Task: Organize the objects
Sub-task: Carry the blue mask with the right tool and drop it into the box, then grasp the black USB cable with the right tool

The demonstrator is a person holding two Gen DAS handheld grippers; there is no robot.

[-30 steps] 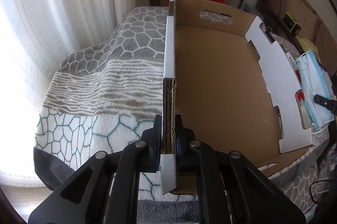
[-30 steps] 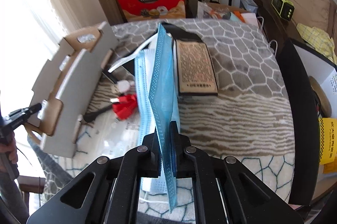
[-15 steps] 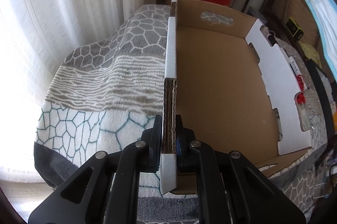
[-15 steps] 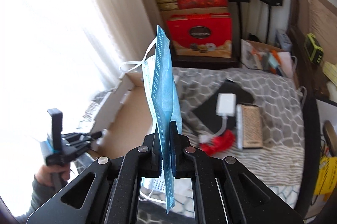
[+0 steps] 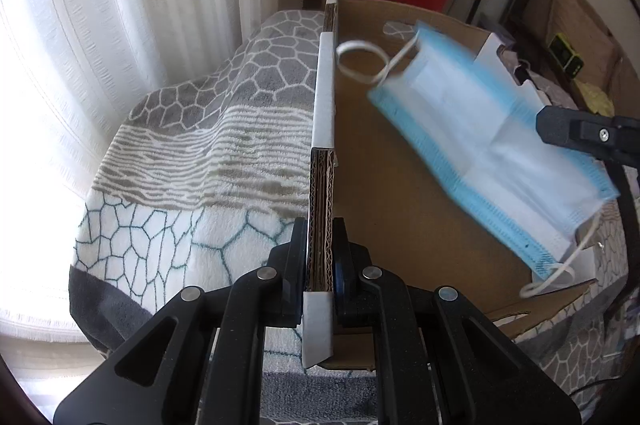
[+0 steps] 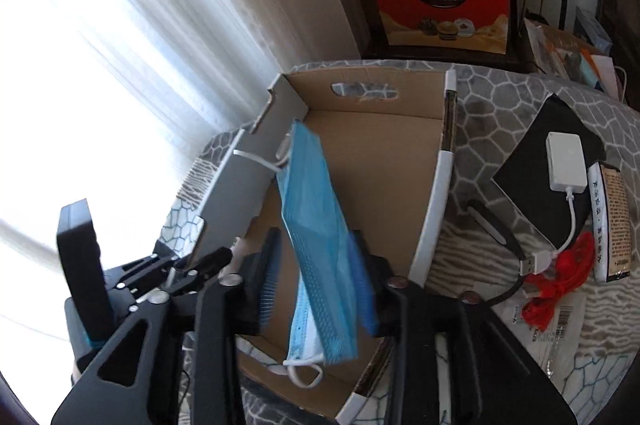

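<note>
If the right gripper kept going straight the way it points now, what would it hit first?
Most likely the blue mask loose between the open right gripper's fingers, then the cardboard box's brown floor below. Depth is hard to judge in this fisheye view.

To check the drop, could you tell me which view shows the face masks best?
The left wrist view: the face masks appear broadside above the cardboard box. The right wrist view shows them edge-on inside the open right gripper.
</note>
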